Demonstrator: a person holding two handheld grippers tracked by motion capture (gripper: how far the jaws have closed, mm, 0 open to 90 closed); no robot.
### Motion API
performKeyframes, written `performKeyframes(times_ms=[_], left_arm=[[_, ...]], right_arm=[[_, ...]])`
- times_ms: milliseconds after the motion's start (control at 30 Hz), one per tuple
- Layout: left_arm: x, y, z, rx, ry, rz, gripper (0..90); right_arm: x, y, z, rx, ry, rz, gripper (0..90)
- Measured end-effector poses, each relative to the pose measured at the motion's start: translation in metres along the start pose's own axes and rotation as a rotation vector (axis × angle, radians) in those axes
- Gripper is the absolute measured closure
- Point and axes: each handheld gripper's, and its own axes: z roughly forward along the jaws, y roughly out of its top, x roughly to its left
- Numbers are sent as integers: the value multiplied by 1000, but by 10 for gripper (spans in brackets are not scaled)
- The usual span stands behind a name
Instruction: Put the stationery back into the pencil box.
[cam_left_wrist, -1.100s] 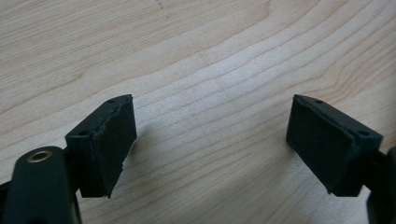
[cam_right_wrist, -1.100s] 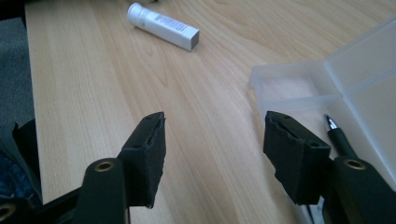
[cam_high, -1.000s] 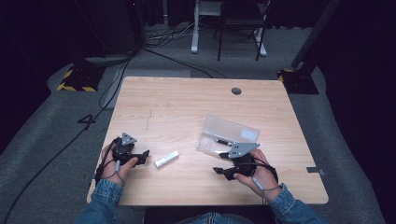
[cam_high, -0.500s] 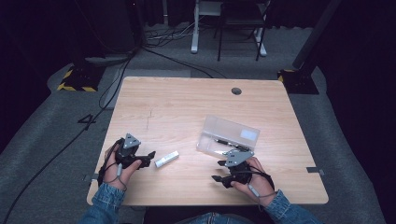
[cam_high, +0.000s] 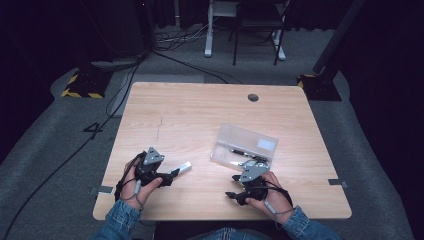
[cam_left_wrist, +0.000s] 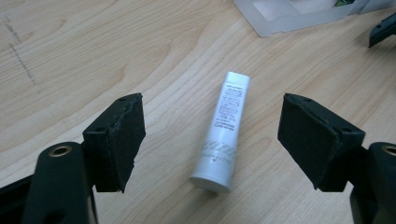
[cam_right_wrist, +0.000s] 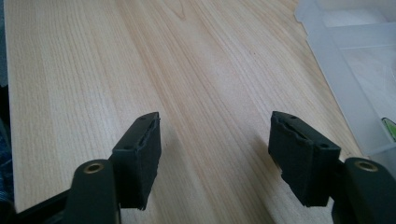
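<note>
Nearest the person, two denim sleeves (cam_high: 120, 220) enter from the near edge of the worktop (cam_high: 200, 115), each hand wrapped around a black gripper. The left hand (cam_high: 137, 182) lies close to the near left corner, its wrist turned so that the left gripper (cam_high: 175, 172) points level and toward the right across the wood. Its fingers (cam_left_wrist: 119, 140) stand wide apart and have just been closing a little; a white tube (cam_left_wrist: 224, 133) lies flat on the worktop between them, cap end toward the gripper, and neither pad touches it. In the high view the tube (cam_high: 184, 166) rests just beyond the tips of that gripper, near the middle of the near half of the worktop. The right hand (cam_high: 267, 195) sits low by the near edge, right of centre, with the right gripper (cam_high: 231, 195) aimed toward the left, roughly level with the wood. Its fingers (cam_right_wrist: 142, 156) are also spread wide and have just been opening; bare wood shows between them and nothing is held. Just beyond the right hand stands a clear plastic box (cam_high: 245, 145), open, with small dark items inside that are too small to identify; its pale wall appears at the edge of the right gripper view (cam_right_wrist: 345, 84). Farther off, a round hole (cam_high: 253, 97) marks the far side of the worktop.
</note>
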Motion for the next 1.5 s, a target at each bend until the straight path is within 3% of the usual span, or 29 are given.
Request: performKeyframes(times_ms=[367,600,833,1167,1500], left_arm=[[-8,1,12,53,-42,56,272],[-10,-1,22,98,-66,65,379],[-6,-1,29,125,-34,91,495],[-1,-4,36,176,-50,117,647],[-1,-2,34,173,-63,156,669]], right_arm=[[1,-2,2,-21,0,2,328],[0,-3,2,-35,-3,1,323],[1,-4,2,-46,-6,2,322],[1,-5,2,-46,-7,3,322],[1,-5,2,-46,-7,3,323]])
